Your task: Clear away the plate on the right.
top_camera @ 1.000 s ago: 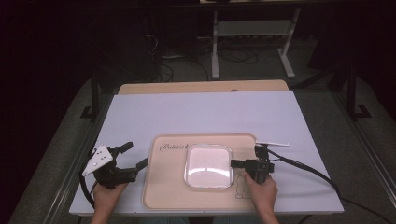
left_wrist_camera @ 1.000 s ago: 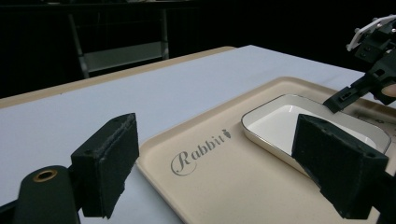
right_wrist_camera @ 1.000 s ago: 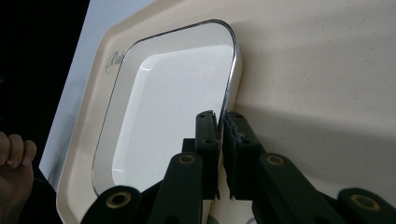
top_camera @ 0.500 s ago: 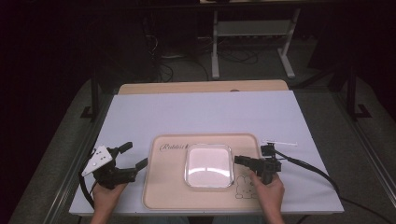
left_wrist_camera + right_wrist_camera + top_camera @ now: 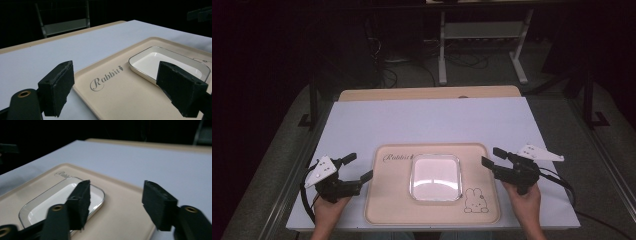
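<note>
One table (image 5: 377, 120) stands in the middle, and a white sheet covers almost all of its top. A strip of bare wood shows along the far edge.

On the near part of the table lies one beige tray (image 5: 387, 200) with rounded corners. It has the word "Rabbit" printed near its far left corner and one small rabbit drawing (image 5: 475, 201) near its right front corner.

One white square dish (image 5: 435, 177) with rounded corners sits flat in the middle of the tray. It is empty inside, and its rim is thin. In the left gripper view the dish (image 5: 170, 63) appears behind the right jaw, and in the right gripper view the dish (image 5: 45, 205) appears behind the left jaw.

There are two grippers, one in each hand of the person. The left gripper (image 5: 360, 167) is just beside the left edge of the tray, over the white sheet. Its two jaws stand wide apart, with nothing between them. The right gripper (image 5: 493, 157) is just beside the right edge of the tray and points toward the dish, but it is apart from it. Its jaws have just been opening, and nothing is between them now. Each gripper carries one grey three-cornered plate on top.
</note>
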